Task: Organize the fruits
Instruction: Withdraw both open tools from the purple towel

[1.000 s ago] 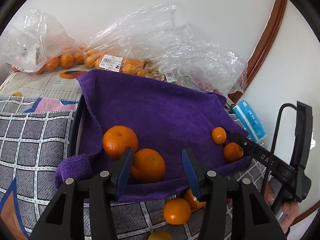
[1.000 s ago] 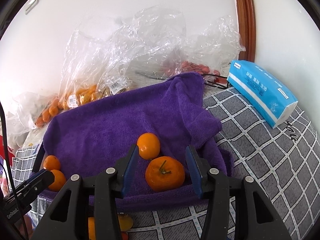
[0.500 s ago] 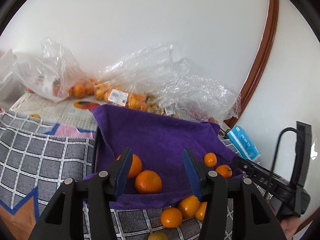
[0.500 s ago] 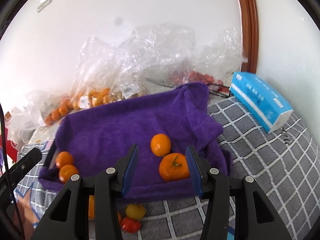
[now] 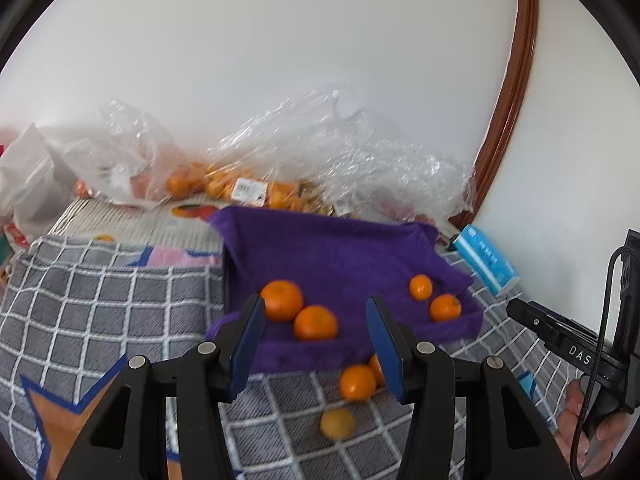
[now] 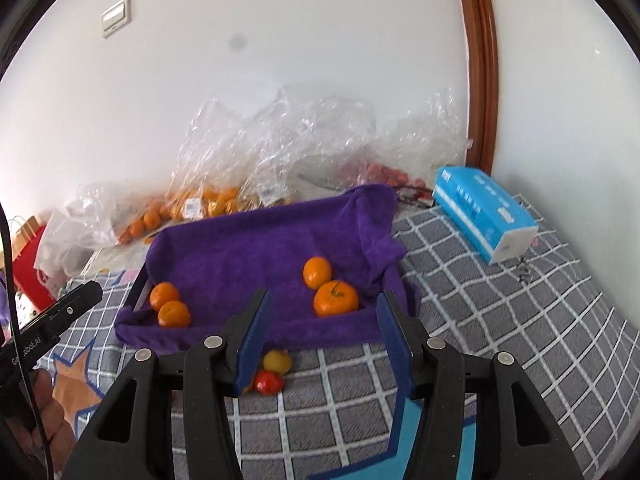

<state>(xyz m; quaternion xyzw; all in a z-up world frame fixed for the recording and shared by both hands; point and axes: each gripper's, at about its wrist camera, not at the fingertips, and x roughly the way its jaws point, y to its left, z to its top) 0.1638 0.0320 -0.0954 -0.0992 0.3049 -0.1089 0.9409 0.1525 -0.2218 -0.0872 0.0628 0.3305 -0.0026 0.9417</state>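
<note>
A tray lined with a purple towel [image 5: 340, 256] [image 6: 256, 248] holds two larger oranges [image 5: 315, 322] [image 6: 174, 314] at its left and two more [image 5: 445, 307] [image 6: 335, 298] at its right. Loose fruit lies on the checked cloth in front of the tray: small oranges [image 5: 357, 382], a yellow fruit [image 5: 337, 423] [image 6: 277, 361] and a red one [image 6: 268, 381]. My left gripper [image 5: 316, 344] is open and empty, held back from the tray's front edge. My right gripper [image 6: 324, 340] is open and empty, also in front of the tray.
Clear plastic bags with more oranges [image 5: 240, 188] [image 6: 208, 204] lie against the white wall behind the tray. A blue tissue pack [image 6: 484, 212] [image 5: 486, 260] lies at the right. A red paper bag [image 6: 32, 264] stands at the far left.
Both grippers have pulled back and up from the tray, so the oranges look smaller and farther. Both stay open and empty. The loose fruit in front of the tray has come into view.
</note>
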